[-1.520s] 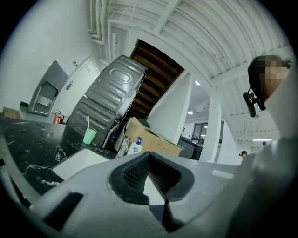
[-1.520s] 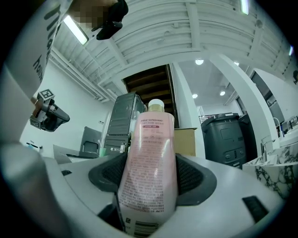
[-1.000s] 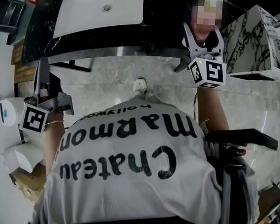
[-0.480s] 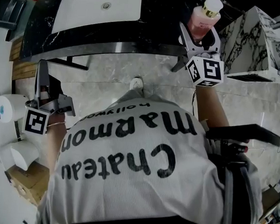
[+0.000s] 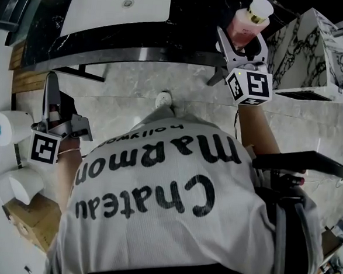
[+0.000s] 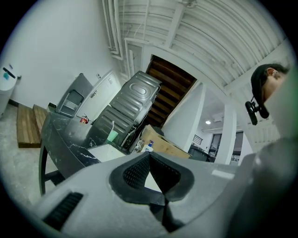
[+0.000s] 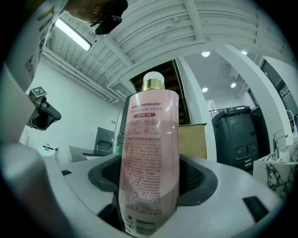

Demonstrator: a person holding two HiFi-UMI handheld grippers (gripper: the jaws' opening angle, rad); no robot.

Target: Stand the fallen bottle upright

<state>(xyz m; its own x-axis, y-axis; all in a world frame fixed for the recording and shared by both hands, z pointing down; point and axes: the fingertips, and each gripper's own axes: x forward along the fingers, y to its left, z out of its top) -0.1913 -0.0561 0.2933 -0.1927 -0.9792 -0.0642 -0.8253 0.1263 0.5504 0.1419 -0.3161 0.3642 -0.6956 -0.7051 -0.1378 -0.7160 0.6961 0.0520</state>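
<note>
While the right gripper [image 5: 243, 38] is clamped on the pink bottle [image 5: 245, 24], the left gripper [image 5: 50, 90] hangs low at the person's left side, well apart from it. In the head view the bottle stands out from the right jaws over the right end of the black counter [image 5: 125, 39], between the white sink [image 5: 116, 9] and the marbled white block [image 5: 318, 50]. Its white cap [image 5: 261, 5] points away from the person.

The right gripper view gives the grip more exactly. The bottle runs along the jaws, its lower part is pressed between the two dark pads [image 7: 198, 179], and its base is toward the camera. The gold collar [image 7: 152, 85] and the cap are at the far end, with ceiling beams and lamps behind them – so the bottle is held with the cap up. It cannot be told whether it touches the counter.

In the left gripper view the jaws are pressed together at their tips, and nothing is between the ribbed pads [image 6: 134, 173]; only a small opening remains behind the tips. The counter and the sink are seen far behind them.

The marker cube [image 5: 250, 86] of the right gripper sits just below the bottle in the head view. A white roll [image 5: 8, 128] lies near the left gripper, at the left edge. The person's white shirt [image 5: 155, 208] with black letters fills the lower half of that view.
</note>
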